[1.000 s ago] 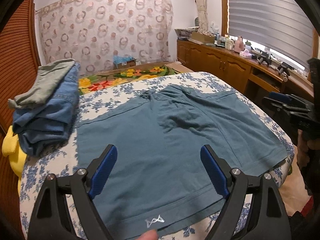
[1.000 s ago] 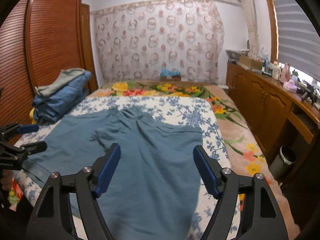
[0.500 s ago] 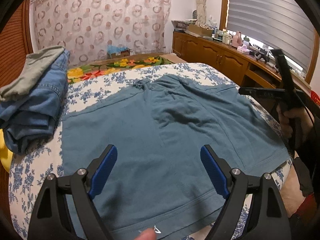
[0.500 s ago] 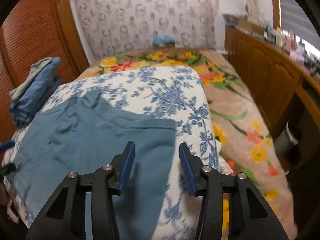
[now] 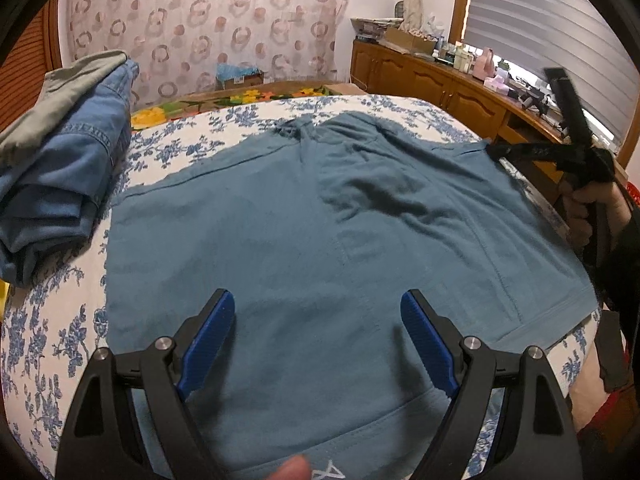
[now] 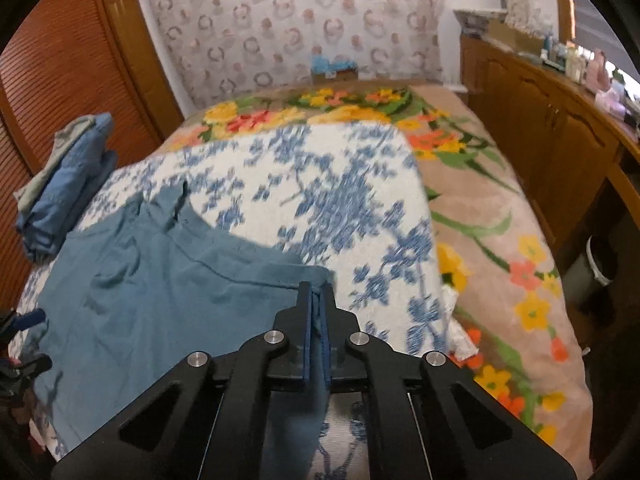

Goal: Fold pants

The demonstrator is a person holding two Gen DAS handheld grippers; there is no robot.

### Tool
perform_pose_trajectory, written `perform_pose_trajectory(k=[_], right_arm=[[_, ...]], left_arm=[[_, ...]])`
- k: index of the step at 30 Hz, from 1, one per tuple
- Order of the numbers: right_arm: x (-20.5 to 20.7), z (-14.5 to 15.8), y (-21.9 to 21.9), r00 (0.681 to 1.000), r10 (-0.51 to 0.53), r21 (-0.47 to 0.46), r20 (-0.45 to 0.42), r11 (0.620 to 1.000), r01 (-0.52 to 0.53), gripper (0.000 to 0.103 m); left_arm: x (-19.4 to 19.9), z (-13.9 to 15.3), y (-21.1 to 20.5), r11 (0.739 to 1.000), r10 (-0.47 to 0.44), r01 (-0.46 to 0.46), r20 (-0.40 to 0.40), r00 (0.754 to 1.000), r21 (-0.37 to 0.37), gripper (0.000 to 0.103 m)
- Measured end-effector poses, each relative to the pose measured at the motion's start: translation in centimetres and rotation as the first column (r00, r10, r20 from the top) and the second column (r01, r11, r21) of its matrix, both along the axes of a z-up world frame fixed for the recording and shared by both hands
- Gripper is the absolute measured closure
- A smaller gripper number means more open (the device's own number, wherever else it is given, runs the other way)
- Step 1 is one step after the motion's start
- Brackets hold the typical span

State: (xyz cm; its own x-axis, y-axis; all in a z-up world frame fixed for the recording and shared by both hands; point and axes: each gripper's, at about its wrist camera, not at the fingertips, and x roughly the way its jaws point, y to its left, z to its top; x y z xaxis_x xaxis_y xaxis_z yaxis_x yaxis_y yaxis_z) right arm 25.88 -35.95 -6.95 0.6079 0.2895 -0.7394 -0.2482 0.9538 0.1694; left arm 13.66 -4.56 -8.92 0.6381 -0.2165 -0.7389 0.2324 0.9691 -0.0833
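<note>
lying flat and spread across the near end of the bed (image 5: 60,320), the teal pants (image 5: 320,240) look like soft, light knit that will drape and sag rather than hold a crease, so they are best taken at a hem or a corner where the cloth is doubled. the right gripper (image 6: 317,296) has its jaws pressed together, pinching the far right corner of the pants. the left gripper (image 5: 318,328) hovers over the near middle with jaws spread and nothing between them; a matching grip on the near hem should keep the fold even.
</note>
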Motion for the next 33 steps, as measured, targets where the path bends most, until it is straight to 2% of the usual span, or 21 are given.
perform_pose_trajectory(k=[4, 10, 14, 15, 17, 19, 23, 28, 33], right_arm=[[0.1, 0.6, -1.2, 0.997, -0.072, -0.041, 0.023, 0.997, 0.073, 0.103], [0.0, 0.2, -1.2, 0.996, -0.090, -0.057, 0.019, 0.994, 0.091, 0.101], [-1.6, 1.0, -0.8, 0.995, -0.084, -0.054, 0.051, 0.995, 0.087, 0.077], [-2.4, 1.3, -0.6, 0.995, -0.074, -0.055, 0.066, 0.995, 0.078, 0.075], [-4.2, 1.7, 0.1, 0.995, -0.050, -0.068, 0.083, 0.996, 0.056, 0.064], [-6.3, 1.9, 1.0, 0.995, -0.019, -0.089, 0.095, 0.996, 0.027, 0.057], [-10.6, 1.2, 3.0, 0.994, 0.059, -0.111, 0.091, 0.993, -0.049, 0.049], [-14.5, 0.4, 4.9, 0.991, 0.100, -0.113, 0.088, 0.989, -0.090, 0.048], [-16.1, 0.3, 6.2, 0.990, 0.113, -0.092, 0.089, 0.990, -0.105, 0.048]], left_arm=[[0.3, -0.6, 0.3, 1.000, 0.008, -0.008, -0.019, 1.000, -0.008, 0.017], [0.3, -0.8, 0.2, 1.000, 0.010, -0.010, -0.032, 0.999, 0.001, 0.017], [0.3, -0.9, -0.3, 0.999, 0.010, -0.009, -0.031, 0.999, 0.041, 0.017], [0.3, -1.0, -0.4, 0.999, 0.010, -0.009, -0.030, 0.999, 0.051, 0.017], [0.3, -1.0, -0.5, 0.998, 0.011, -0.010, -0.028, 1.000, 0.061, 0.017], [0.3, -1.0, -0.5, 0.998, 0.012, -0.011, -0.027, 1.000, 0.060, 0.017], [0.2, -1.0, -0.5, 0.998, 0.016, -0.015, -0.022, 1.000, 0.065, 0.017], [0.0, -0.9, -0.5, 0.998, 0.008, -0.007, -0.024, 1.000, 0.066, 0.017], [-0.9, -0.5, 0.2, 0.999, -0.009, 0.011, -0.046, 0.999, 0.048, 0.017]])
